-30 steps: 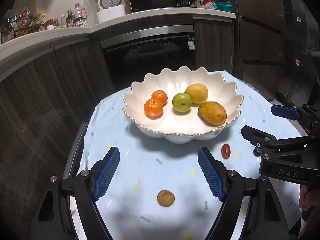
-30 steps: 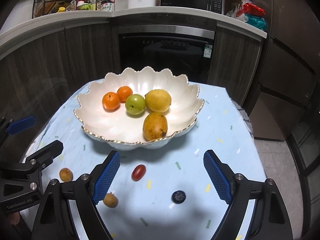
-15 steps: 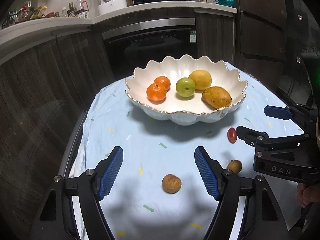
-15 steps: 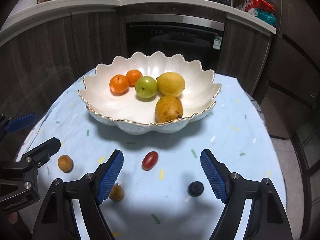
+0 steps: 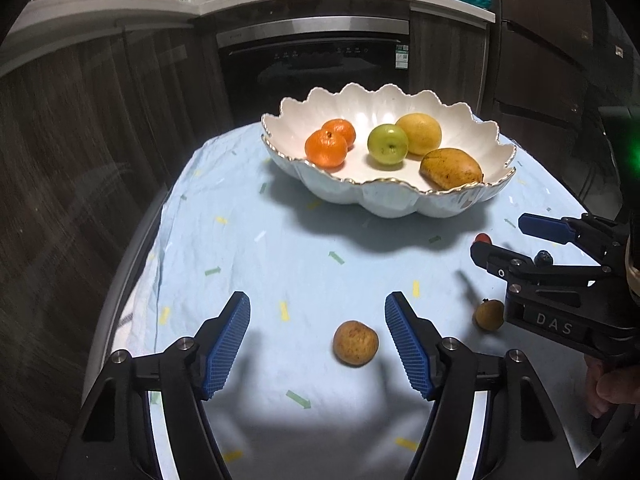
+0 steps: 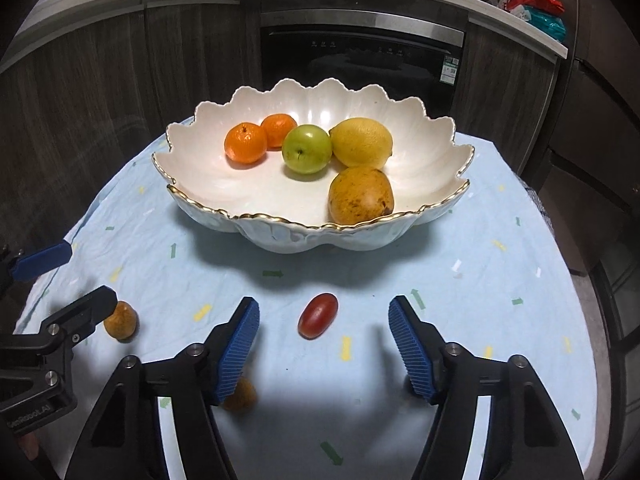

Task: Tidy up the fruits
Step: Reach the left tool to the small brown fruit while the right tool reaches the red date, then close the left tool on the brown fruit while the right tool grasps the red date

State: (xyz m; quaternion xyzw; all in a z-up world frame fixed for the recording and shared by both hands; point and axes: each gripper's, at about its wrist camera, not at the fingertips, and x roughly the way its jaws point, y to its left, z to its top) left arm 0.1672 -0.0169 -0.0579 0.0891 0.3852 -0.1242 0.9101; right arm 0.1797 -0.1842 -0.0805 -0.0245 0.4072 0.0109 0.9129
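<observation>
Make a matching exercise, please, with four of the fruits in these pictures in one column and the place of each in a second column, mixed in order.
Column 1:
1. green apple
2. red grape tomato
3. mango
4. brown round fruit

Column 2:
A. on the cloth, between the open fingers of the right tool
B. in the bowl, at its near rim
C. on the cloth, close to the right finger of the left tool
D. in the bowl, between the oranges and the lemon

Pairs: 1-D, 2-A, 3-B, 4-C
</observation>
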